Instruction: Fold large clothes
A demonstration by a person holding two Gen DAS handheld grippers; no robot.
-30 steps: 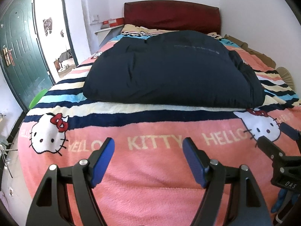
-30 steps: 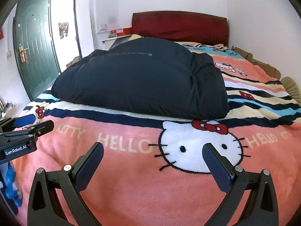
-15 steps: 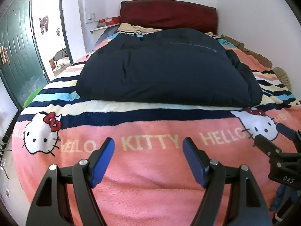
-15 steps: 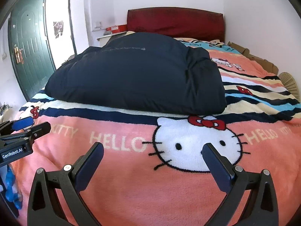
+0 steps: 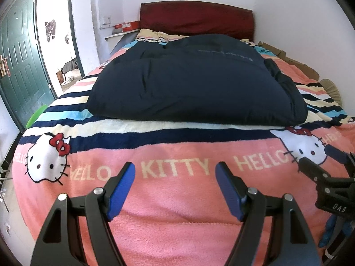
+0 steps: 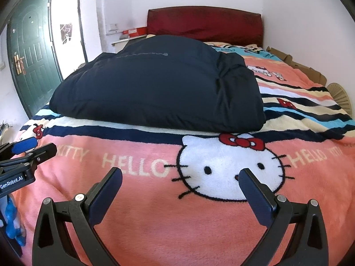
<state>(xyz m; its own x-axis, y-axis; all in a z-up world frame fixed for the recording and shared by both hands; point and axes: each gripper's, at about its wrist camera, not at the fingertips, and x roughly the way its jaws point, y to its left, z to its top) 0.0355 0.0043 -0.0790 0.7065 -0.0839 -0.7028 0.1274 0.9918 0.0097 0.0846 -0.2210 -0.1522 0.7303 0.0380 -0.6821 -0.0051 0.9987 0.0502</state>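
A: Starting nearest the cameras, what do the tools look like?

B: The left gripper [image 5: 175, 173] hangs over the pink end of the blanket [image 5: 177, 226] with its blue-padded fingers [image 5: 121, 190] spread wide and nothing between them. The right gripper [image 6: 180, 178] does the same in its own view, jaws wide apart and empty, above the large white cat face [image 6: 228, 168] woven into the fabric.

A: Can each tool be seen from the other's camera?

B: Yes. The right gripper shows at the right edge of the left wrist view [image 5: 328, 173], and the left gripper at the left edge of the right wrist view [image 6: 24, 155], so the two are side by side, both short of the garment.

A: And just past the fingers?

B: The blanket's lettering, "HELLO KITTY" [image 5: 175, 168], runs across the pink band, with another cat face [image 5: 47, 157] toward the left side. Beyond that come dark blue, cream and light blue stripes [image 5: 66, 115].

A: Where is the garment itself?

B: The dark navy padded coat [image 5: 195, 82] lies on the striped part of the blanket, in the middle of the bed, well apart from both grippers. It forms a puffy, mounded bundle, with crumpled folds along its right side [image 6: 235, 84].

A: What is farthest back?

B: A dark red headboard [image 5: 197, 20] against the white wall, a red box [image 5: 126, 25] on a ledge to its left, and a green door [image 5: 17, 66] standing beside a bright doorway.
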